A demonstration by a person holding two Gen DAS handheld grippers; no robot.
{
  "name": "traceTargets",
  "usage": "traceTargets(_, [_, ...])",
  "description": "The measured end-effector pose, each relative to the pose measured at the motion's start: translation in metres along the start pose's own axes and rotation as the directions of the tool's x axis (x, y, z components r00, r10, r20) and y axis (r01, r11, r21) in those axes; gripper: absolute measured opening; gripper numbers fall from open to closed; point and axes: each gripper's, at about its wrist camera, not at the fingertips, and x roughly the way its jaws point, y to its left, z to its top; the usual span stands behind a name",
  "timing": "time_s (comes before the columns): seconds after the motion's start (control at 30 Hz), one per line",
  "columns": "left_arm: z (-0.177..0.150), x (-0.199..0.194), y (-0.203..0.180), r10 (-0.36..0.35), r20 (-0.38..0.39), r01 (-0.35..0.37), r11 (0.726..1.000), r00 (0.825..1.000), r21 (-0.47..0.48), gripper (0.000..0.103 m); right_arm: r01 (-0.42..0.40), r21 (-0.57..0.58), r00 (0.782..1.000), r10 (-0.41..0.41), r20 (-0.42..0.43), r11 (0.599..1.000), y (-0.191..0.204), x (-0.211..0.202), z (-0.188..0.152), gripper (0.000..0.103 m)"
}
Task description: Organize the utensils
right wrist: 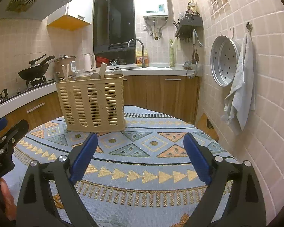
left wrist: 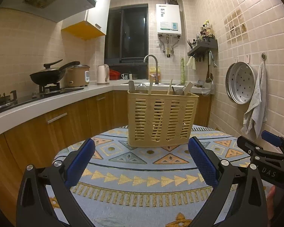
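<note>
A beige slotted utensil basket (left wrist: pixel 161 119) stands upright at the far side of a round table with a patterned blue cloth (left wrist: pixel 134 181). Wooden spatulas, chopsticks and metal spoons stick out of its top (left wrist: pixel 170 89). It also shows in the right wrist view (right wrist: pixel 91 102), to the left. My left gripper (left wrist: pixel 142 147) is open and empty, low over the cloth, a little short of the basket. My right gripper (right wrist: pixel 140 141) is open and empty, to the right of the basket. The right gripper also shows at the right edge of the left wrist view (left wrist: pixel 270 143).
A counter (left wrist: pixel 53 102) with a wok (left wrist: pixel 47 74), rice cooker (left wrist: pixel 78 75) and kettle (left wrist: pixel 103 74) runs along the left. The sink and tap (left wrist: pixel 151 68) are behind. A tiled wall close on the right holds a steamer tray (right wrist: pixel 224 60) and towel (right wrist: pixel 240 87).
</note>
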Motion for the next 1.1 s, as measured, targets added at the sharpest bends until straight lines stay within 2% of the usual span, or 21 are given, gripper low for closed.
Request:
traceTargets(0.53, [-0.0017, 0.0025, -0.0009, 0.006, -0.018, -0.007, 1.000, 1.000, -0.005, 0.095, -0.005, -0.018, 1.000, 0.004, -0.018, 1.000, 0.0035, 0.0034, -0.0022, 0.088])
traceTargets(1.1, [-0.0001, 0.0032, -0.0009, 0.033, -0.033, -0.034, 0.999, 0.999, -0.014, 0.095, -0.010, -0.014, 1.000, 0.010, -0.015, 1.000, 0.0038, 0.0018, -0.0021, 0.094])
